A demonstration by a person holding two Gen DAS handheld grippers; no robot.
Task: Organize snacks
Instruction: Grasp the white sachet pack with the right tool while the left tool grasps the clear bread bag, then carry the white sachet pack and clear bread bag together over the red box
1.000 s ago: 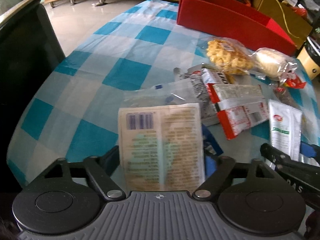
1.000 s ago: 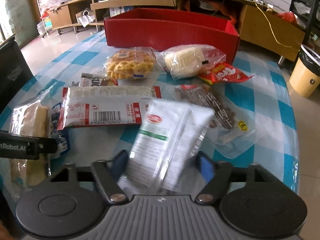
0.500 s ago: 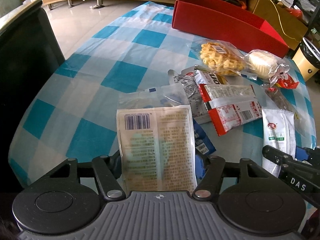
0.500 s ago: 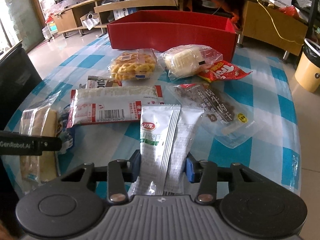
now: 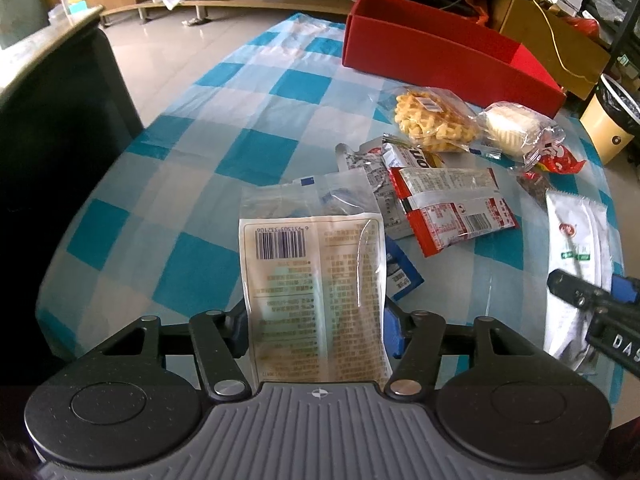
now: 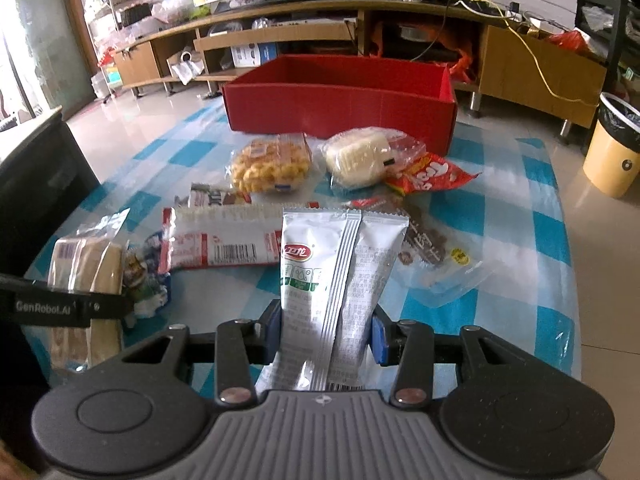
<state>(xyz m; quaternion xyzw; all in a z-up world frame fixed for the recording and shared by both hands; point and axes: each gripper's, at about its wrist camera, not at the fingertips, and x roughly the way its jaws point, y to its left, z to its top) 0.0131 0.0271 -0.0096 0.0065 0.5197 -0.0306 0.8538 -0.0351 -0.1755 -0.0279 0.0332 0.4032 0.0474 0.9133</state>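
I hold a snack in each tool, so that two packs can travel to the red box in one trip. My left tool is closing on the tan bread pack; the pack stands between the blue pads, gripped near its lower end with the barcode side facing the camera, and the pads already appear to press its edges. My right tool is clamped narrow on the white sachet, pinching it low down so its length sticks forward, clear of the desk.

The other snacks lie in a loose heap on the checked cloth between me and the box: the waffle bag, the pale cake pack, the red crisp bag and the red-and-white wrapper. The box sits open-topped at the far edge of the desk, and I see nothing in the part of its inside that shows. I judge the next move needs both packs carried over the heap, high enough not to snag the crinkly bags.
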